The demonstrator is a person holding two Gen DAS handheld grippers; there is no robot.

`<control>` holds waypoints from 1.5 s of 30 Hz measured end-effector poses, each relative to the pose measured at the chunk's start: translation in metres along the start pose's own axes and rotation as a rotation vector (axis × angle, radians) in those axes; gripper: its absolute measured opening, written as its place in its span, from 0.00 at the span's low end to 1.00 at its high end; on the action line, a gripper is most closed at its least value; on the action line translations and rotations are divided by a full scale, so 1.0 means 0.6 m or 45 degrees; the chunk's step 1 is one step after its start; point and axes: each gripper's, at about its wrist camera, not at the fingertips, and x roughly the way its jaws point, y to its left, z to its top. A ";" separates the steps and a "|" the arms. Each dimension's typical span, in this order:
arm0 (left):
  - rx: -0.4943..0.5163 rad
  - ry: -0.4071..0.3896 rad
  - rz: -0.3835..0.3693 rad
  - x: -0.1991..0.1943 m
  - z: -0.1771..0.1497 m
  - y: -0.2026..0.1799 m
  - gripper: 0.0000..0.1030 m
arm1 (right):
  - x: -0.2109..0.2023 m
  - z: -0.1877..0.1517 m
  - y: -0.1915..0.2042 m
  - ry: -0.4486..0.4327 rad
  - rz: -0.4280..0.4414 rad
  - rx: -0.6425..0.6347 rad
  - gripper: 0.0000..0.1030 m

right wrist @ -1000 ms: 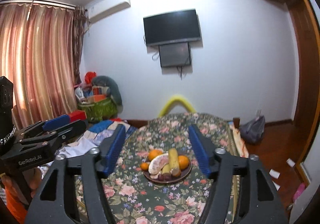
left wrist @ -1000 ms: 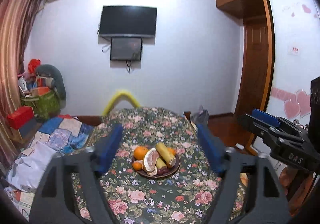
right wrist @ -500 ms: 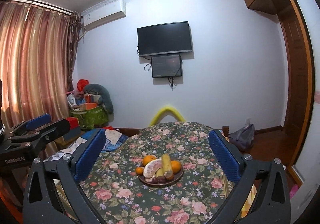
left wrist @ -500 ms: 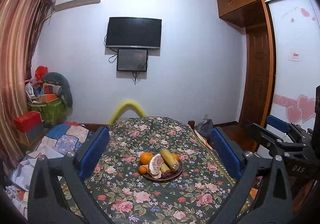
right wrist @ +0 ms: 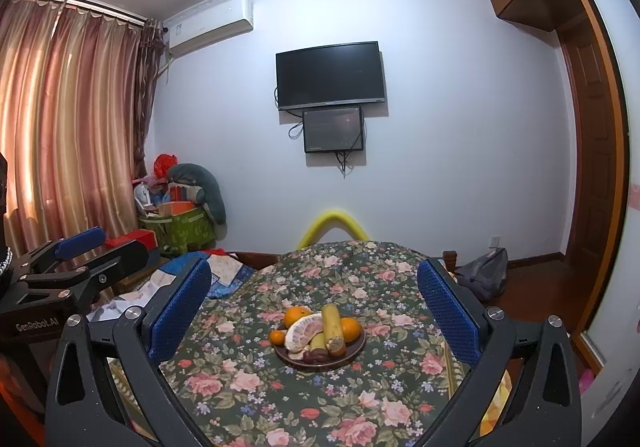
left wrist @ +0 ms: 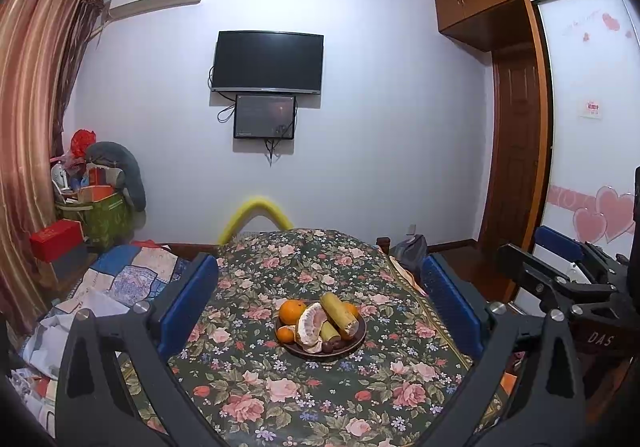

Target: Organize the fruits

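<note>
Fruit [left wrist: 320, 321] sits heaped on plate [left wrist: 352, 347], mid-worktop [left wrist: 280, 387]; nothing loose visible. Left tongs [left wrist: 320, 303] and right tongs [right wrist: 314, 307] both spread, empty, held back. Probably either tidied or awaiting sorting.

Left claw [left wrist: 320, 299] spread wide and empty, plate of fruit [left wrist: 321, 327] on floral tablecloth [left wrist: 280, 387], right claw [left wrist: 560, 267] alongside

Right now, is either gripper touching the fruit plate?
Apart. Both wrist views show the open left gripper and right gripper held back from the plate, with flowered cloth between fingers and plate.
</note>
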 end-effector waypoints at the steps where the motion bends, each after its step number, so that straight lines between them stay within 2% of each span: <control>1: -0.003 0.002 -0.002 0.000 0.000 0.001 1.00 | 0.000 0.000 0.000 0.001 0.000 0.000 1.00; 45: 0.015 0.028 -0.043 0.018 -0.007 -0.015 1.00 | -0.003 0.006 -0.009 0.006 -0.017 0.009 1.00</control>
